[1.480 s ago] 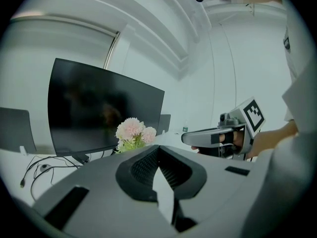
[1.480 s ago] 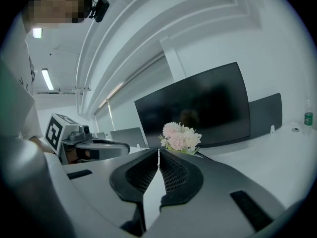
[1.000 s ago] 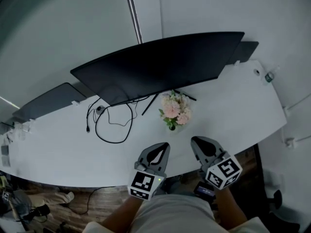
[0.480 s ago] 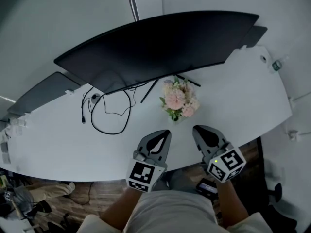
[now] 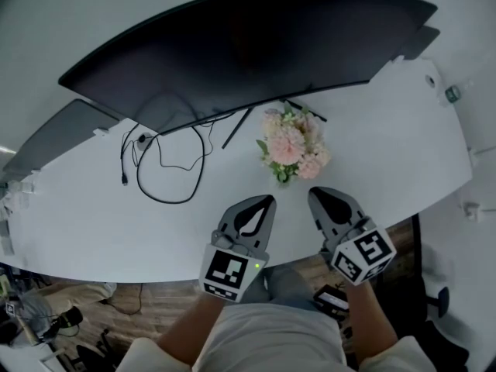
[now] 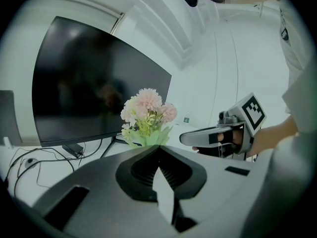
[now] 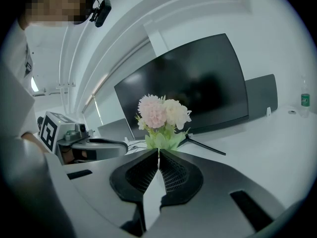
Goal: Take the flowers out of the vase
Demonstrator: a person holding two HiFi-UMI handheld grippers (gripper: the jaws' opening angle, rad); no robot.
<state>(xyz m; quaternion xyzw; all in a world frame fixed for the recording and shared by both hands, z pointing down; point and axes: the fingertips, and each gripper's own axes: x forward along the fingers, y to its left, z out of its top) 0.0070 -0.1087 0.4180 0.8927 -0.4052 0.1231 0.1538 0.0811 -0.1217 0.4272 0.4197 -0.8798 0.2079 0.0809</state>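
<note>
**Both claws clenched on nothing, side by side just short of the flowers**

In the head view the left gripper [image 5: 268,200] and the right gripper [image 5: 315,194] are held out side by side over the near edge of the white desk [image 5: 387,153]. Their tips aim away from the person and toward the flowers [image 5: 291,147]. Each marker cube faces up toward the head camera, the left cube [image 5: 231,273] and the right cube [image 5: 363,256], with a bare forearm running back from under each.

The left gripper view shows its jaws pressed together with nothing between them. The right gripper view shows the same, with only a hairline seam between its ribbed pads. Both grippers tilt slightly downward.

From the left gripper view, a hand [image 6: 238,139] is wrapped round the right gripper's handle.

The pink and cream bouquet stands upright on the desk, just beyond both sets of tips and a little nearer the right one, touched by neither. Leaves hide the vase. Behind the bouquet stands a wide dark monitor [image 5: 248,45], and a black cable [image 5: 167,161] loops on the desk to the left.
</note>
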